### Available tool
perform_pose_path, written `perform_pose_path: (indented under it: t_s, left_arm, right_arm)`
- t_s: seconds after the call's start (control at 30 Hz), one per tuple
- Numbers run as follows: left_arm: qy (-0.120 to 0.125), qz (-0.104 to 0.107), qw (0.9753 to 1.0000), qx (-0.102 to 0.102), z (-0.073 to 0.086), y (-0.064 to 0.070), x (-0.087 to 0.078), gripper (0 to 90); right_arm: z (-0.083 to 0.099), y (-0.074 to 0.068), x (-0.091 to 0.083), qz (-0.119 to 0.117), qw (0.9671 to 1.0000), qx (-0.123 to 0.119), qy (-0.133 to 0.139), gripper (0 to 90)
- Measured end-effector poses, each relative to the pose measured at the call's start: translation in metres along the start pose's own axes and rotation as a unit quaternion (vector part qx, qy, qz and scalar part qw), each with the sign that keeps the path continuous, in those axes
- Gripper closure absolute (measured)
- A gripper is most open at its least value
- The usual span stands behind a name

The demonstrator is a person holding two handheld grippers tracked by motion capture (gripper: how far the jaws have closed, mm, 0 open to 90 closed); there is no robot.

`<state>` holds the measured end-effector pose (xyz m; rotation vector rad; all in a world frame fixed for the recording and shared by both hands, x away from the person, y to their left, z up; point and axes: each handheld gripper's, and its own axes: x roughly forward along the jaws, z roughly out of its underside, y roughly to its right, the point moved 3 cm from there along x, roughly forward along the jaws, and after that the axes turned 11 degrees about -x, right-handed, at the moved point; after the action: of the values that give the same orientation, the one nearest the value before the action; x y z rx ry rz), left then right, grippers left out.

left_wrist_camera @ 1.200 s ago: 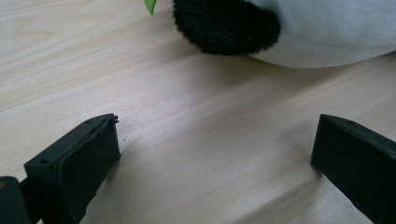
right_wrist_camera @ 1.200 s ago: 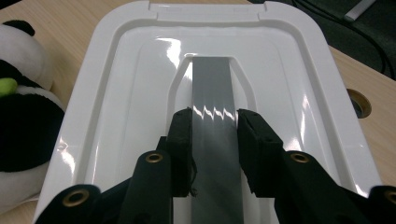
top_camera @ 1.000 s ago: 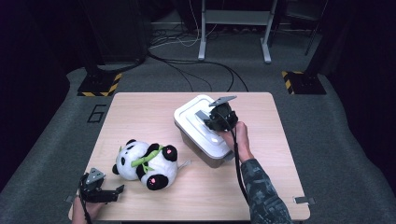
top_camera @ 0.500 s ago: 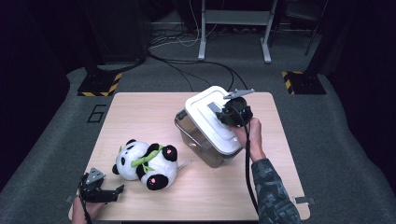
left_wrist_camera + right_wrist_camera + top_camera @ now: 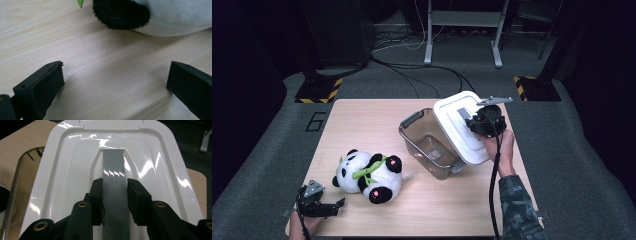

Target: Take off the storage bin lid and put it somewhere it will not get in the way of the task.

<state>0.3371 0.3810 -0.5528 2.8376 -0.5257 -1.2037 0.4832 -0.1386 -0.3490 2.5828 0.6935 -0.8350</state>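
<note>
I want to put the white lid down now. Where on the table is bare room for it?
The far left of the wooden table, beyond the black and white plush panda, is bare. So is the near strip between panda and right forearm. It is crowded around the clear plastic box under the white plastic lid clamped by the right gripper.

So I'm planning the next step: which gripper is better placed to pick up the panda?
Left. The left gripper sits open beside the panda, while the right gripper is shut on the lid's handle.

A lab: hazard-taped floor plates (image 5: 318,93), loose cables (image 5: 412,75), a numbered table (image 5: 362,120).
</note>
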Motion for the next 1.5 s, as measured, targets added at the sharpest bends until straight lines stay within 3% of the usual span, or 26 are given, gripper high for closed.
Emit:
perform_pose_path:
  t_s: [0.43,0.8,1.17,1.5]
  left_arm:
    - [0.0,0.0,1.0,0.0,0.0,0.0,0.0,0.4]
    - [-0.003,0.001,1.0,0.0,0.0,0.0,0.0,0.4]
    - [-0.001,0.0,1.0,0.001,0.0,0.0,0.0,0.4]
    - [-0.002,0.0,1.0,0.001,0.0,0.0,0.0,0.4]
  right_arm:
    - [0.028,0.034,-0.018,0.043,0.998,0.046,0.0,67.0]
    - [0.06,0.055,-0.017,0.075,0.9938,0.081,-0.013,67.0]
    - [0.097,0.068,0.0,0.103,0.9868,0.119,-0.039,67.0]
    - [0.13,0.07,0.034,0.1,0.9813,0.149,-0.07,66.9]
